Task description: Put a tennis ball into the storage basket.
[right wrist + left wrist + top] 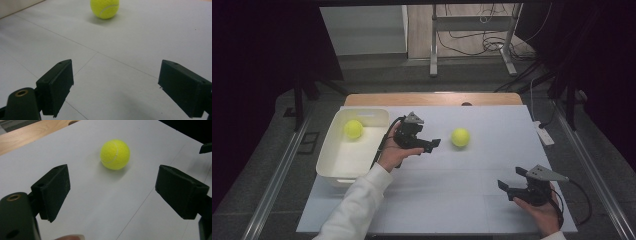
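A yellow tennis ball (460,137) lies on the white table top, near the middle. My left gripper (432,144) points at it from the left, a short way off, jaws open and empty. From the left gripper view the ball (115,154) sits ahead of the open left gripper (112,192), beyond the pads. A second tennis ball (353,129) rests inside the white bin (328,165) at the left. My right gripper (510,183) is held low at the front right, open and empty. Far ahead of the open right gripper (116,87), the loose ball (104,8) lies on the table.
The white sheet (452,200) covers most of the table, with a strip of bare wood (432,99) along the far edge. A small white device (544,134) lies at the right edge. Metal frame legs and cables stand on the floor beyond the table.
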{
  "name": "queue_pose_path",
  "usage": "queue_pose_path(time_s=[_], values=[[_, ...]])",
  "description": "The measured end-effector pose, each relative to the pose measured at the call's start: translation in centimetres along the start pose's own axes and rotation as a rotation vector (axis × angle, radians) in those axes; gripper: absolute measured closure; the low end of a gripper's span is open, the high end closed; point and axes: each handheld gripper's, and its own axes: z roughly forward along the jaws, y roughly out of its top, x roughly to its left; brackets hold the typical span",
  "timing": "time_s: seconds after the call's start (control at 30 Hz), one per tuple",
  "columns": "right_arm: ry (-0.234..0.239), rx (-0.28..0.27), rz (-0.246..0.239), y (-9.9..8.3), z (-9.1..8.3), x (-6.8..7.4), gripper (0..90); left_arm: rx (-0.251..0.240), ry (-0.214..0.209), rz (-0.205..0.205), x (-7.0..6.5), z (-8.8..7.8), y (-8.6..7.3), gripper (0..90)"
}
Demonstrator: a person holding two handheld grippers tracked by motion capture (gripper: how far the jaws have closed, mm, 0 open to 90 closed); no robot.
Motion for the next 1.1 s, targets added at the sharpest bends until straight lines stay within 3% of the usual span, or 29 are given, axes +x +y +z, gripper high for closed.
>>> queue_pose_path(time_s=[0.47,1.1], values=[[-0.001,0.002,-0.001,0.0,0.0,0.0,13.0,0.008,-0.025,-0.015,0.5,1.1,0.6,12.8],[-0.003,0.008,0.001,-0.1,0.0,0.0,13.0,0.021,-0.024,-0.011,0.5,2.7,1.6,12.7]])
